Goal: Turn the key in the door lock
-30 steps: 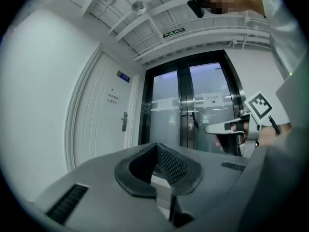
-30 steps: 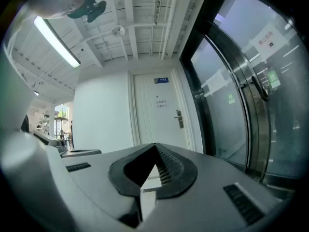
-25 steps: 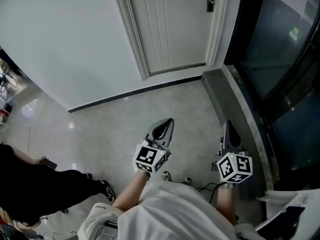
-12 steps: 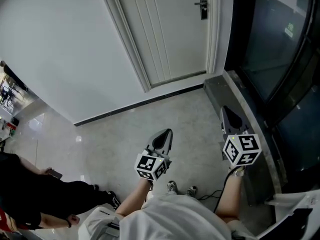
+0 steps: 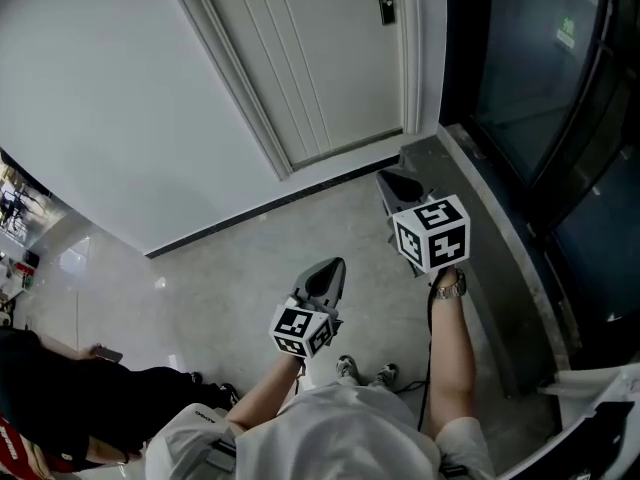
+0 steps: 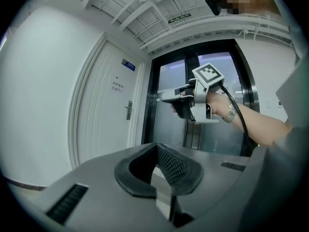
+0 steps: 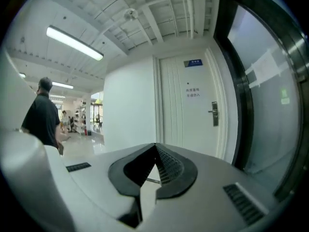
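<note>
The right tongs [image 5: 386,177] are pressed together, with nothing I can make out between them, and are held up pointing toward the white door [image 5: 330,68]. The door lock [image 7: 214,113], a dark plate with a lever handle, is ahead of the right tongs and a little to their right, well apart from their tips. Whether a key sits in it is too small to tell. The left tongs [image 5: 337,264] are also pressed together and empty. They are lower than the right tongs and farther back from the door, and the lock lies ahead of them and to their left. A dark glass wall [image 5: 540,88] stands close on the right of the right tongs. The arm holding those tongs wears a wristwatch [image 5: 450,286]. A person in dark clothes [image 7: 42,115] stands well off to their left.
</note>
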